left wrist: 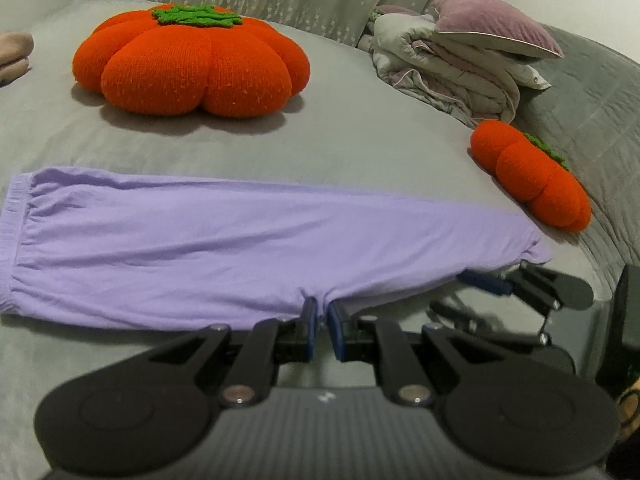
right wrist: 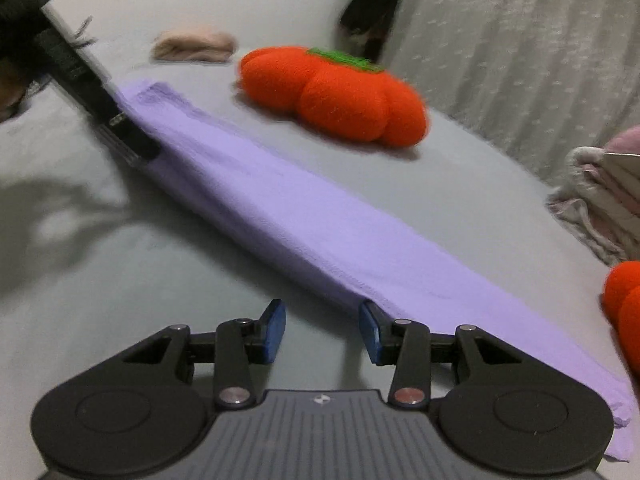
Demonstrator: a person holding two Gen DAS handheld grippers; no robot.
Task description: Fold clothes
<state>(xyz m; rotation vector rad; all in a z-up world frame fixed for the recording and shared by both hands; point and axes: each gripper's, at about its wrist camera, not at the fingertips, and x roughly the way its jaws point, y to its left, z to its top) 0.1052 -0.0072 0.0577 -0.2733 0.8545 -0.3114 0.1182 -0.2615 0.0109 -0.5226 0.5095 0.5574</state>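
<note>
Lilac trousers (left wrist: 240,240) lie flat on the grey bed, folded lengthwise, waistband at the left in the left wrist view. My left gripper (left wrist: 319,316) is shut on their near edge around the middle, pinching a small pucker of cloth. My right gripper (right wrist: 322,328) stands open over bare sheet, with nothing between its fingers. Its right pad (right wrist: 370,326) sits right at the edge of the trousers (right wrist: 300,220) near the leg end. The left wrist view shows the right gripper (left wrist: 476,296) low at the right, by the hem. In the right wrist view the left gripper (right wrist: 120,128) shows as a black bar at the cloth's far edge.
A big orange pumpkin cushion (left wrist: 192,60) (right wrist: 336,92) lies behind the trousers. A smaller one (left wrist: 528,180) (right wrist: 624,312) sits near the leg end. A folded quilt with a purple pillow (left wrist: 460,68) is at the back right, and a pink bundle (left wrist: 14,56) at the far left.
</note>
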